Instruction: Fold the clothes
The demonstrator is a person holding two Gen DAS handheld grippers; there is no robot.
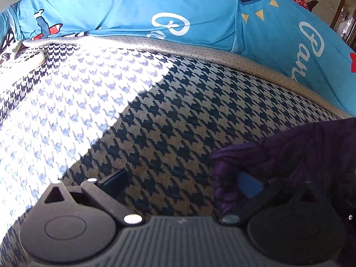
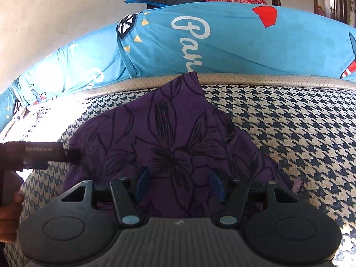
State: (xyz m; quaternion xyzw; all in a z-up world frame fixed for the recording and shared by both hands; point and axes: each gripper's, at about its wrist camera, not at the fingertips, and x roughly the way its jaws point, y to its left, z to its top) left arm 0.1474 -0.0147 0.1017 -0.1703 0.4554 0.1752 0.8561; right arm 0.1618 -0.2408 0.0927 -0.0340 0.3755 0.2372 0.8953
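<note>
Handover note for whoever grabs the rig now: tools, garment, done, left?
Left tool: open, low over the houndstooth bed cover, its right finger against the garment's left edge.
Right tool: open, fingers spread over the purple floral garment, holding nothing.
Garment lies on the cover in a rough triangle, one corner pointing at the blue pillows.
Done: seems partly folded.
Left: probably grip the edges and finish folding.
</note>
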